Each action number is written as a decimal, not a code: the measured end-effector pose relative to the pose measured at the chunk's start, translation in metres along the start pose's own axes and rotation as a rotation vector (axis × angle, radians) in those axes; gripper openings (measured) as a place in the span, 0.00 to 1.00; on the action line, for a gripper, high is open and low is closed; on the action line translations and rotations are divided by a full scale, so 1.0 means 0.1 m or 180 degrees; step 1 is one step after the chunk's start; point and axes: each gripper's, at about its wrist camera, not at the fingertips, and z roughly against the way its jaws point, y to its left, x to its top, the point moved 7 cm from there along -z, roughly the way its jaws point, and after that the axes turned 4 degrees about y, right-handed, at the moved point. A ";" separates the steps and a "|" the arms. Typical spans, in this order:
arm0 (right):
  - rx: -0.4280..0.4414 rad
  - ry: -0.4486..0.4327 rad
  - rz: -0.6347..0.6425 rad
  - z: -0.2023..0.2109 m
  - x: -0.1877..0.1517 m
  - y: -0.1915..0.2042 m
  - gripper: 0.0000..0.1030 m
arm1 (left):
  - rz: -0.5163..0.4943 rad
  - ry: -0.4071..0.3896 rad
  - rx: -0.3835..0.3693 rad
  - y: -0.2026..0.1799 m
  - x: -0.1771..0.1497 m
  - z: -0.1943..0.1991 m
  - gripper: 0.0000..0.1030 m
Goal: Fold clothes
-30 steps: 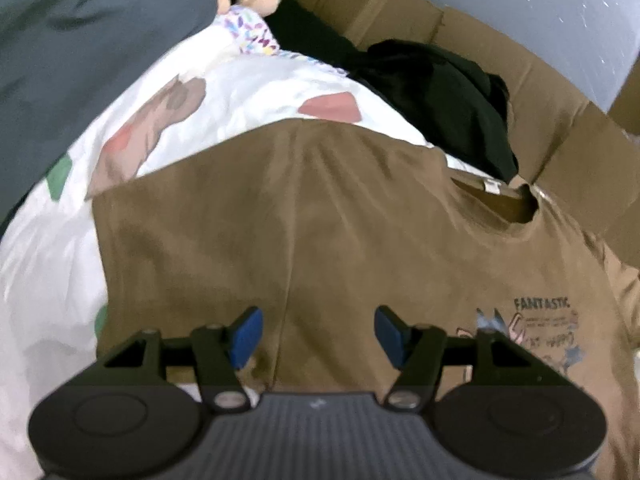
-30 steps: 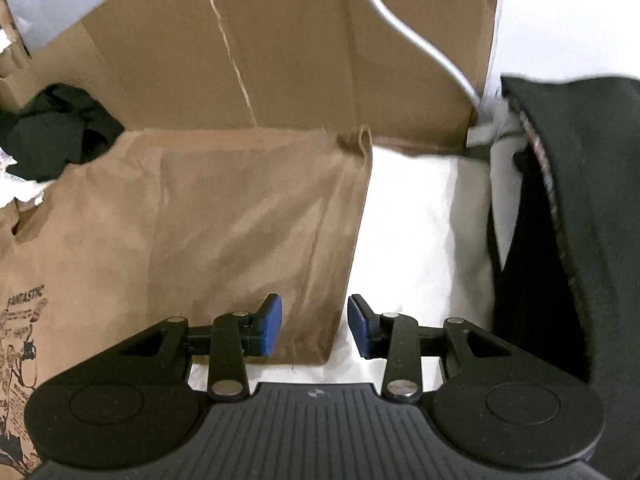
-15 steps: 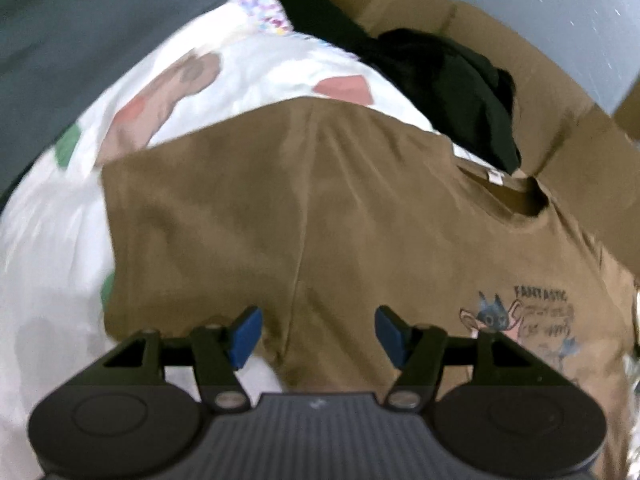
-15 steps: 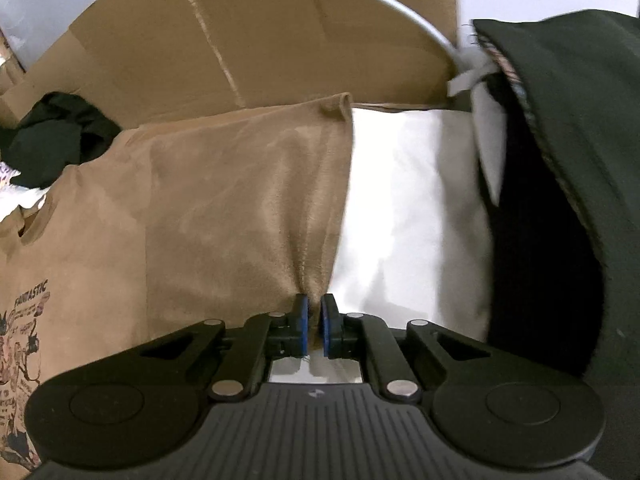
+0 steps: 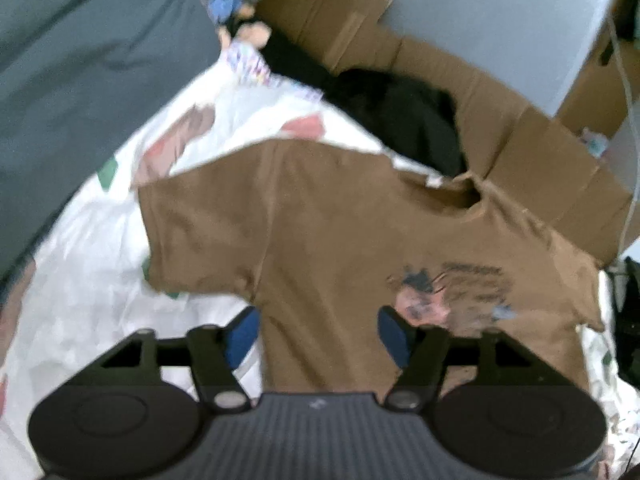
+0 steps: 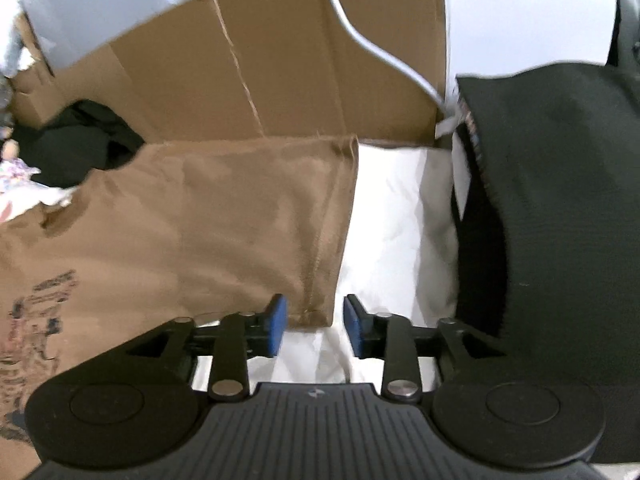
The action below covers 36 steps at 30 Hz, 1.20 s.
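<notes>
Brown t-shirt point(image 5: 332, 216) is lying spread flat on the white patterned bedsheet point(image 5: 80, 300), print side up, neck toward the cardboard box point(image 5: 532, 160). Left gripper point(image 5: 318, 330) is hovering with jaws released wide, straddling the shirt's side edge just below the armpit; cloth is lying between the blue pads, not pinched. Right gripper point(image 6: 314, 326) is sitting with jaws released too, the sleeve hem corner point(image 6: 316, 312) lying between them, untouched. Black garment point(image 6: 560, 200) is lying beside it on the right.
</notes>
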 end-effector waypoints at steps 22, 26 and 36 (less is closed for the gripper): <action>0.0413 -0.0267 0.0200 1.38 -0.37 0.40 0.44 | 0.0072 0.0293 0.0406 -0.01 -0.58 0.91 0.66; 0.0404 -0.0059 0.0209 1.41 -0.57 0.47 0.45 | 0.0181 0.0304 0.0308 0.08 -0.74 0.81 0.65; 0.0235 0.0406 0.0300 1.35 -1.12 0.60 0.45 | 0.0180 0.0633 0.0191 0.09 -1.23 0.44 0.56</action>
